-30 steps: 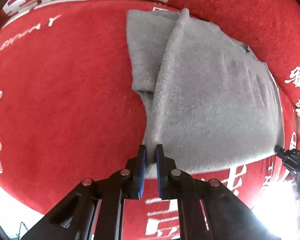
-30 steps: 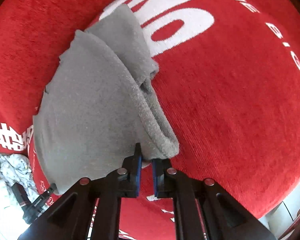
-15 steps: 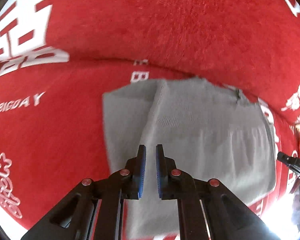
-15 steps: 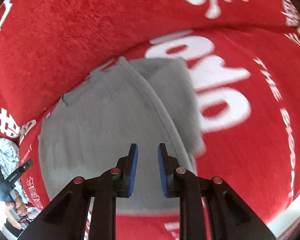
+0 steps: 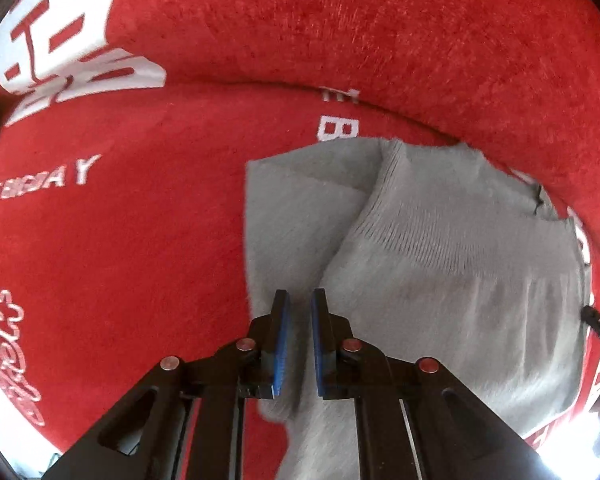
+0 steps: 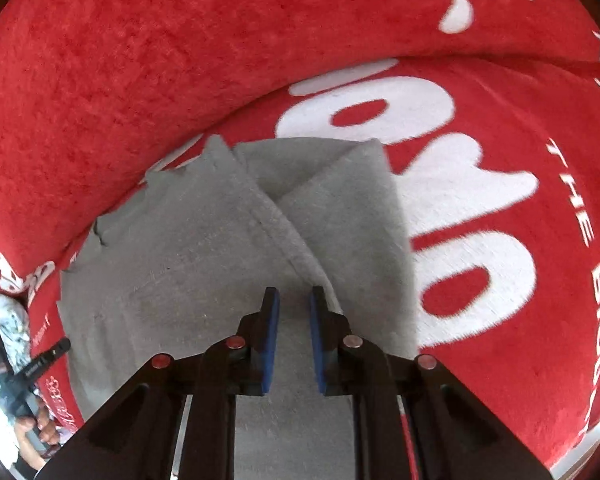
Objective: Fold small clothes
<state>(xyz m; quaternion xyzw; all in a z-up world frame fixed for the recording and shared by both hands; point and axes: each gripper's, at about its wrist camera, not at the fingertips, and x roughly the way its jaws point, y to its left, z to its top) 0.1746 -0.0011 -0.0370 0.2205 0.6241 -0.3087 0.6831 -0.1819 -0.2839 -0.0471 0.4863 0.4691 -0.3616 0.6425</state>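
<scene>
On the red plush cover (image 5: 120, 248), my grey knit garment (image 5: 440, 264) lies folded over; my left gripper (image 5: 299, 336) is nearly together and empty, my right gripper (image 6: 290, 334) closing on nothing; tidying remains, I judge.

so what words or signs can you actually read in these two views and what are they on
"THE BIGDAY": white letters on the red plush cover, blurred, left wrist view.
"B": white on the same cover, just above the folded grey knit garment; the rest is hidden.
"THE BIG": white, down the right edge, right wrist view; it runs on blurred.
Large white characters and big white shapes: not readable as words.
</scene>
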